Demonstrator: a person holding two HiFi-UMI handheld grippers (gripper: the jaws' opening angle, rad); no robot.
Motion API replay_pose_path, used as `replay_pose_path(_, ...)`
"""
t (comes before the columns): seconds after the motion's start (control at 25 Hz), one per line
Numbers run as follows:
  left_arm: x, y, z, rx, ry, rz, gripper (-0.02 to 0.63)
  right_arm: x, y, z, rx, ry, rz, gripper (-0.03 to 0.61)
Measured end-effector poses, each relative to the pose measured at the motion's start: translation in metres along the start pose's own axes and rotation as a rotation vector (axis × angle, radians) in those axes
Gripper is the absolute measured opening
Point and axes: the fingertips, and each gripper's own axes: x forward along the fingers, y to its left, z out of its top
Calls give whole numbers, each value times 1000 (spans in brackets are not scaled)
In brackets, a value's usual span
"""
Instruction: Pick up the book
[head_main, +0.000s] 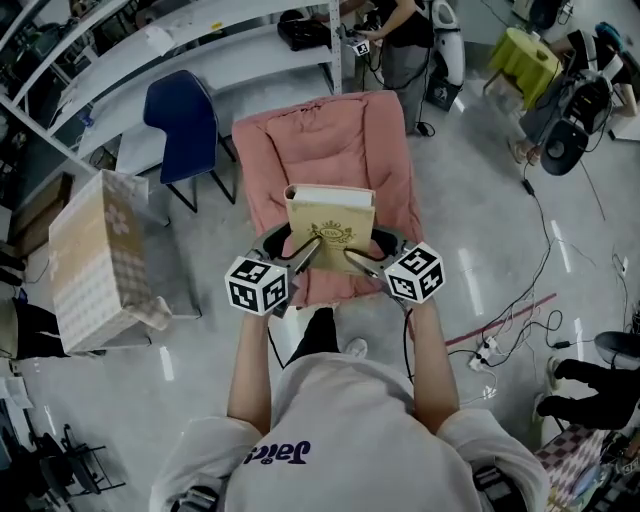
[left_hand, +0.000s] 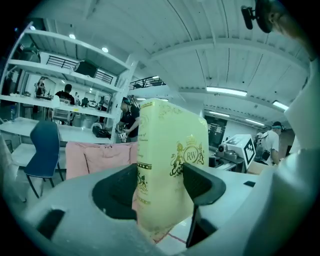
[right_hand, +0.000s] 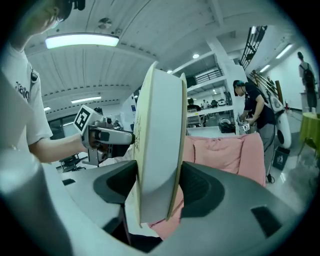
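A thick cream book (head_main: 331, 228) with a gold crest on its cover is held upright in the air above a pink padded chair (head_main: 330, 150). My left gripper (head_main: 300, 258) is shut on the book's lower left corner; in the left gripper view the spine and cover (left_hand: 170, 165) fill the space between the dark pads. My right gripper (head_main: 362, 260) is shut on the lower right corner; in the right gripper view the white page edge (right_hand: 159, 150) sits clamped between its pads. Both marker cubes (head_main: 258, 284) sit just below the book.
A blue chair (head_main: 180, 125) and a patterned box (head_main: 95, 260) stand left of the pink chair. White shelving (head_main: 170, 50) runs along the back. Cables and a power strip (head_main: 490, 345) lie on the floor at right. People stand at the back and at the right edge.
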Motion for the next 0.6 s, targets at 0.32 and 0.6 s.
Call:
replay_pose_path(0.32,-45,-19,34,37,-121,44,295,-17,36,43,-109,-94,46,268)
replay_pose_path(0.6,-49,-32,42,78,-129,34,295,-29,41,50,-143,-118,37,267)
